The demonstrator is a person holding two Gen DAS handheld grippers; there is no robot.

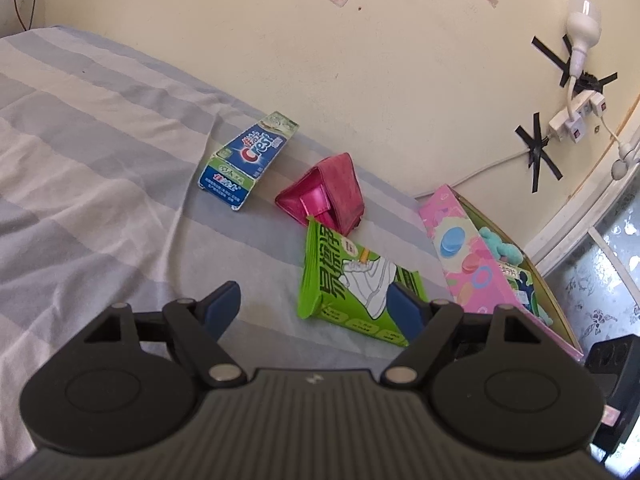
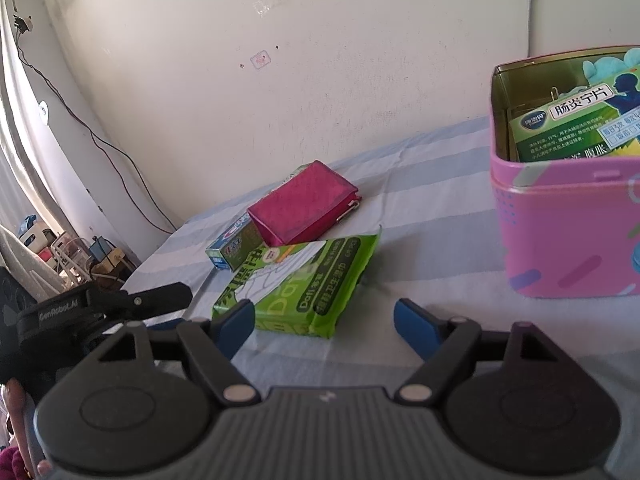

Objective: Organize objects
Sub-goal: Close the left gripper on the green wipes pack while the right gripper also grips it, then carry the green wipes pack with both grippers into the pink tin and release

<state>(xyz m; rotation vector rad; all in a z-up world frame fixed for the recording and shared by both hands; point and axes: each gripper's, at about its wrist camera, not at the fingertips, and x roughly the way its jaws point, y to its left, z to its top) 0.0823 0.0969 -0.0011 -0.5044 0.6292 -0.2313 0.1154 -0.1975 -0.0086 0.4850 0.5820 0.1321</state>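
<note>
Pink tin [image 2: 560,240] right, partly filled; wipes pack [image 1: 352,280], toothpaste box [image 1: 248,156], pink wallet [image 1: 324,196] left on bed; left gripper [image 1: 320,304] spread, empty; right gripper [image 2: 324,316] spread, closing slightly

Right gripper [image 2: 324,316] hovers over striped bedsheet [image 2: 432,216], jaws closing with nothing between them. Green wipes pack [image 2: 304,284] lies just ahead, pink wallet [image 2: 304,208] behind it overlapping a toothpaste box [image 2: 234,250]. Pink tin [image 2: 568,236] at right holds a green medicine box [image 2: 576,128].
</note>
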